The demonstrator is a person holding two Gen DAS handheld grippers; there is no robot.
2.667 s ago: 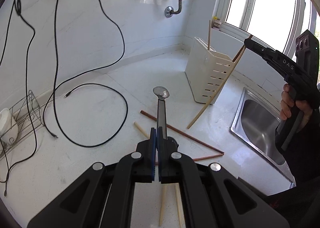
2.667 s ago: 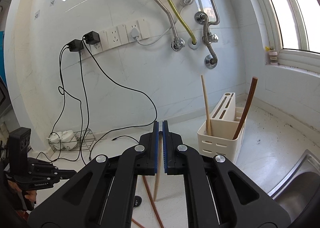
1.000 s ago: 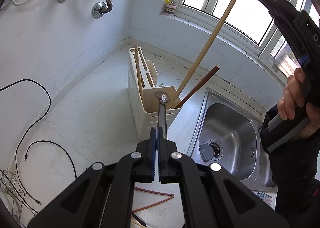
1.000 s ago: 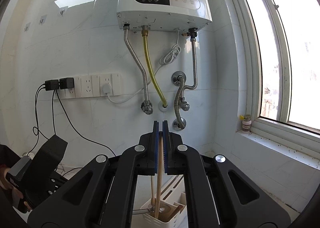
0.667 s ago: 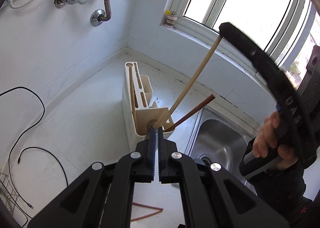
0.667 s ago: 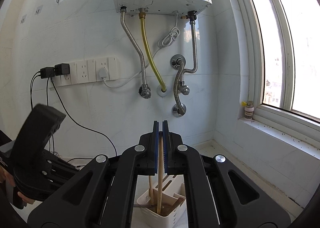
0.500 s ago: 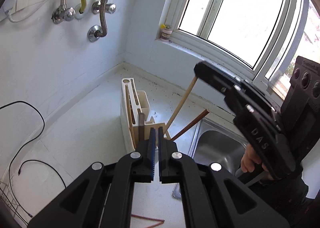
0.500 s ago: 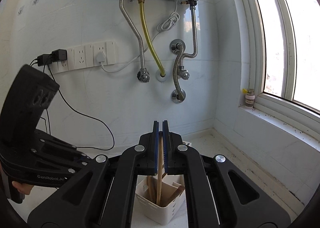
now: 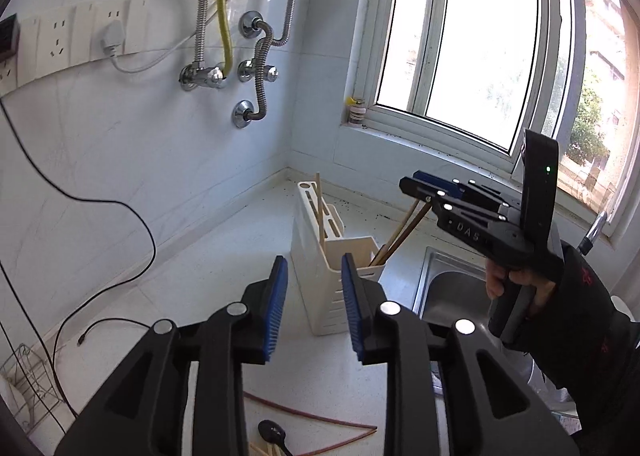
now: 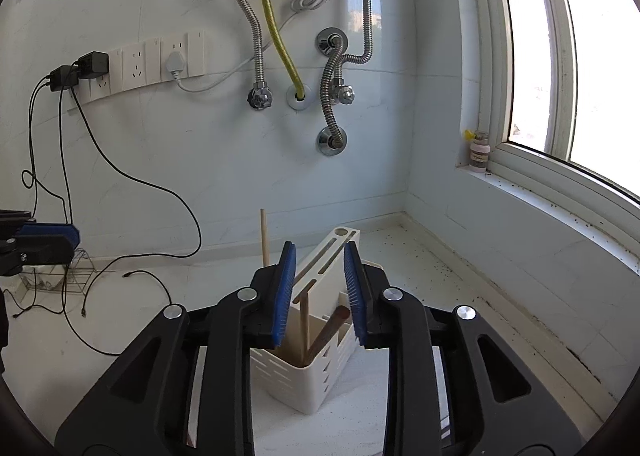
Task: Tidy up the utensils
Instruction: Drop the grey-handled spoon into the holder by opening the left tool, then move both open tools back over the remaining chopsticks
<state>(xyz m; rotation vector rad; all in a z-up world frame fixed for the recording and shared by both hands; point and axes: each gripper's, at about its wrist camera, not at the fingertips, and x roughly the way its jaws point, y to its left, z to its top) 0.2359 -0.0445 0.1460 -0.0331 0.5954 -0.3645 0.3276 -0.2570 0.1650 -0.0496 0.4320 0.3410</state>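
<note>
We see the left gripper (image 9: 314, 304) with its jaws parted and opening, nothing between the blue pads — the cream utensil holder (image 9: 320, 288) only shows behind the gap, standing on the white counter (image 9: 180, 284) just beside the steel sink (image 9: 452, 292). The right gripper (image 10: 320, 294) is likewise parted and opening above the holder; a light chopstick (image 10: 305, 316) and a dark brown chopstick (image 10: 328, 326) lean inside the holder's open compartment, seen through the gap, and no pad presses on them. A third, light chopstick (image 10: 264, 236) stands upright in the holder's left side. In the left wrist view the right gripper hovers over the holder, held by a hand (image 9: 516, 284) in a dark sleeve; the two leaning sticks reach up toward its tips. On the counter near the bottom edge of that view lie a dark spoon (image 9: 274, 434), two reddish chopsticks (image 9: 320, 416) and some pale ones — well apart from the holder. Black cables (image 10: 120, 216) trail from the wall sockets.
</note>
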